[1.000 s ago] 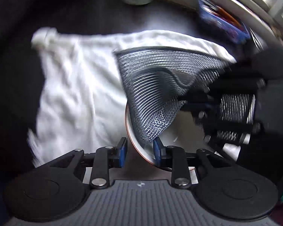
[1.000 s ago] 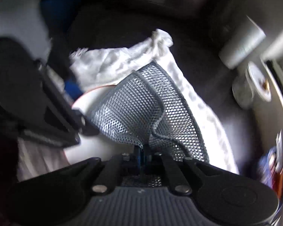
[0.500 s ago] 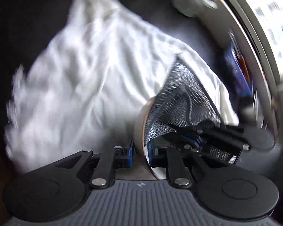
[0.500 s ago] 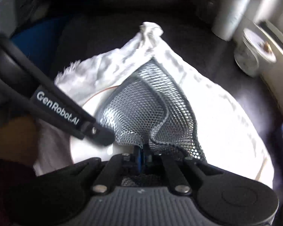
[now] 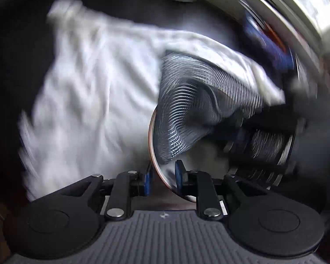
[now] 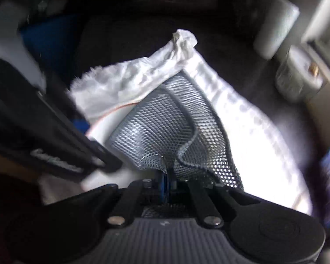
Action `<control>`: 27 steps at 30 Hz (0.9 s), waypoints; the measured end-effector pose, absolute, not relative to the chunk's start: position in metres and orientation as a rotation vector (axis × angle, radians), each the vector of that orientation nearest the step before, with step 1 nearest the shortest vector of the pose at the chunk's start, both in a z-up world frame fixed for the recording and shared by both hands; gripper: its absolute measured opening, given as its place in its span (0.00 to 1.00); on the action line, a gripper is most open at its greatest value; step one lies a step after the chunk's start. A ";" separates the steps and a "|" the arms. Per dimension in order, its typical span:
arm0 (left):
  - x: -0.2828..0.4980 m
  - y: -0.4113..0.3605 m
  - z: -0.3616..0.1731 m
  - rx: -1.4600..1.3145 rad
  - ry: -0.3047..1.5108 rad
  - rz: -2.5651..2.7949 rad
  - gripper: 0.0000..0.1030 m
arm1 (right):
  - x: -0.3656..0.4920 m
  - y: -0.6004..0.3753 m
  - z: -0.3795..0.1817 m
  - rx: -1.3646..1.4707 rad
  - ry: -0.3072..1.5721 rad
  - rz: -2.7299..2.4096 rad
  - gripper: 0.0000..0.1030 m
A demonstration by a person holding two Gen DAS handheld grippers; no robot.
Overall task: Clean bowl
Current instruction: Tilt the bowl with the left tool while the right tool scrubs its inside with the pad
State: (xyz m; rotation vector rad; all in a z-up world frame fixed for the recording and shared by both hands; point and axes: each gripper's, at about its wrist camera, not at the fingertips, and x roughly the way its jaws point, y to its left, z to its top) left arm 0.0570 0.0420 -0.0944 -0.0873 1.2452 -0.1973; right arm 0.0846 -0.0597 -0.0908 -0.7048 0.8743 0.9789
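Note:
A white bowl (image 5: 153, 140) with a thin orange rim is held on edge above a white towel (image 5: 88, 101). My left gripper (image 5: 161, 179) is shut on the bowl's near rim. My right gripper (image 6: 168, 179) is shut on a grey mesh scrubbing cloth (image 6: 165, 127), which lies pressed inside the bowl (image 6: 118, 114). The cloth also shows in the left wrist view (image 5: 187, 101), with the right gripper (image 5: 242, 132) reaching in from the right. In the right wrist view the left gripper's body (image 6: 44, 136) crosses the left side. Both views are motion-blurred.
The white towel (image 6: 242, 121) is spread over a dark tabletop (image 6: 125, 35). A white paper roll (image 6: 275, 26) and a clear lidded jar (image 6: 297, 77) stand at the back right. A blue packet (image 5: 268, 41) lies by a window ledge (image 5: 297, 11).
The bowl has tilted and turned in my left gripper, and the mesh cloth has swept across its inside. Both grippers keep their grips.

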 end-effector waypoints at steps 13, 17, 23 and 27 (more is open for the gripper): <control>0.049 0.076 -0.105 -0.466 1.223 -0.100 0.13 | 0.081 -0.057 -0.102 -0.629 0.932 0.976 0.03; 0.040 0.090 -0.117 -0.723 1.234 -0.017 0.13 | 0.084 -0.060 -0.099 -0.450 1.023 0.933 0.03; 0.029 0.100 -0.128 -0.921 1.258 0.032 0.13 | 0.083 -0.065 -0.101 -0.260 1.132 0.968 0.03; 0.038 0.081 -0.116 -0.631 1.267 -0.068 0.14 | 0.077 -0.063 -0.097 -0.363 1.068 0.973 0.02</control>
